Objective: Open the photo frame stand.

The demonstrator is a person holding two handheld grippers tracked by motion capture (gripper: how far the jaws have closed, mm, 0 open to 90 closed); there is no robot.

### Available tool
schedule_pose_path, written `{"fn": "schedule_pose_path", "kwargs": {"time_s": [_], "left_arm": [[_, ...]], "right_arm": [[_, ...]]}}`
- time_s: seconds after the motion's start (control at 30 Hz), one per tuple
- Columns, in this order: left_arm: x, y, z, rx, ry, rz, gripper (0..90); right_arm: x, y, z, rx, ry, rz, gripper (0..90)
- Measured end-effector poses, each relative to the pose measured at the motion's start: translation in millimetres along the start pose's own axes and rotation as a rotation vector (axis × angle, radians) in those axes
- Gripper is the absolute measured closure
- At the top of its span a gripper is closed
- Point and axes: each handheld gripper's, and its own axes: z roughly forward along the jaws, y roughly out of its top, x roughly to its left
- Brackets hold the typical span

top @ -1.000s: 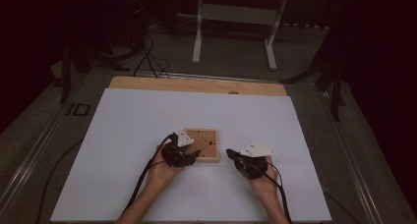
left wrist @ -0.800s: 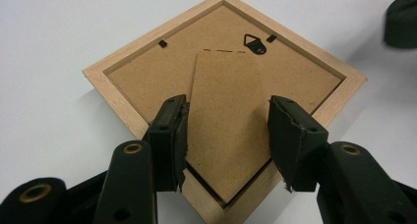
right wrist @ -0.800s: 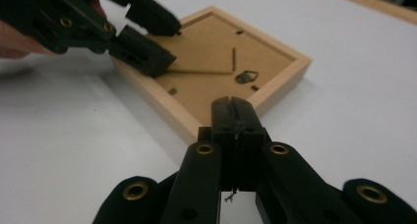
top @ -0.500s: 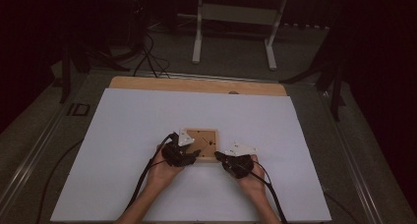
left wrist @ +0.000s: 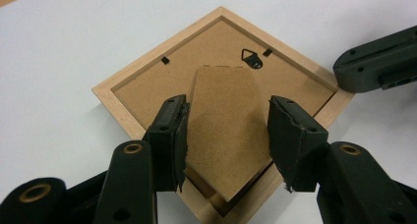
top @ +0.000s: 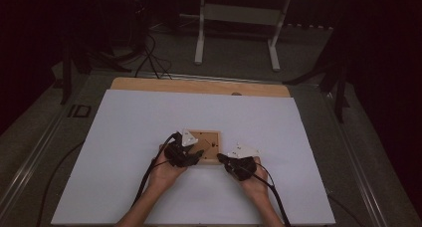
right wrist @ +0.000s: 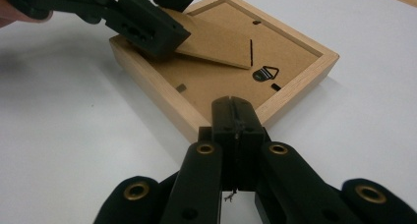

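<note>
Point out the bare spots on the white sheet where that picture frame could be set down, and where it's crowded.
Free: the white sheet between the picture frame and the wooden edge, plus both side margins. Crowded: the near middle, where the left gripper and right gripper meet the frame.

White sheet (top: 149,122), wooden tabletop (top: 149,83)
</note>
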Motion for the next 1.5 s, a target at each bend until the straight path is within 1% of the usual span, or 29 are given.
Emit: {"fn": "schedule_pose_path", "kwargs": {"time_s": [0.13, 0.17, 0.2, 0.23, 0.3, 0.33, 0.37, 0.43, 0.53, 0.63, 0.73, 0.87, 0.93, 1.03, 1.33, 1.43, 1.5], "left_arm": [[1.0, -1.0, 0.1, 0.001, -0.004, -0.004, 50.8], [0.3, -1.7, -0.1, -0.008, 0.003, -0.016, 50.3], [-0.4, -2.5, -0.1, -0.011, 0.016, -0.018, 47.8], [-0.9, -3.8, 0.4, -0.013, 0.017, -0.019, 46.5], [-1.2, -6.6, 2.0, -0.003, 0.008, -0.02, 44.5], [-1.4, -8.5, 3.0, 0.003, 0.014, -0.017, 44.0], [-1.3, -9.6, 3.2, 0.003, 0.015, -0.021, 44.0], [0.9, -11.5, 2.3, -0.006, 0.003, -0.034, 44.7], [1.7, -11.7, 1.8, -0.002, -0.014, -0.033, 49.2], [0.5, -9.6, 0.9, 0.007, -0.004, -0.015, 50.4], [-0.3, -4.8, -1.1, 0.012, 0.002, -0.02, 50.5], [-0.8, 4.5, -5.4, -0.017, 0.007, -0.019, 50.5], [-0.9, 10.4, -6.7, -0.02, 0.01, -0.014, 50.5], [-0.5, 15.4, -6.6, -0.025, 0.008, -0.017, 50.5], [0.8, 16.7, -6.3, -0.023, -0.003, -0.019, 50.4], [1.4, 16.4, -6.2, -0.014, -0.008, -0.022, 50.1], [1.7, 15.9, -5.7, -0.006, -0.013, -0.033, 49.8]], "right_arm": [[-0.2, -0.1, 0.2, -0.002, 0.001, 0.001, 90.0], [-0.2, -0.2, 0.2, -0.003, 0.001, 0.002, 90.0], [-0.1, -0.2, 0.2, -0.003, 0.0, 0.002, 90.0], [0.1, -0.2, 0.2, -0.003, -0.001, 0.003, 90.0], [0.0, -0.3, 0.1, -0.002, 0.001, 0.003, 90.0], [0.0, -0.3, 0.1, -0.002, 0.001, 0.003, 90.0], [0.0, -0.4, 0.1, -0.002, 0.0, 0.003, 90.0], [0.1, -0.4, 0.1, -0.002, 0.0, 0.002, 90.0], [0.0, -0.4, 0.1, -0.002, 0.001, 0.003, 90.0], [0.1, -0.5, 0.1, -0.003, -0.001, 0.002, 90.0], [0.4, -0.6, 0.2, -0.005, -0.001, 0.004, 90.0], [0.3, -0.6, 0.2, -0.005, 0.0, 0.003, 90.0], [0.3, -0.6, 0.2, -0.005, 0.0, 0.002, 90.0], [0.3, -0.6, 0.2, -0.005, -0.001, 0.003, 90.0], [0.1, -0.7, 0.3, -0.007, 0.001, 0.004, 90.0], [0.0, -0.7, 0.3, -0.007, 0.002, 0.004, 90.0], [0.0, -0.8, 0.4, -0.008, 0.001, 0.004, 90.0]]}}
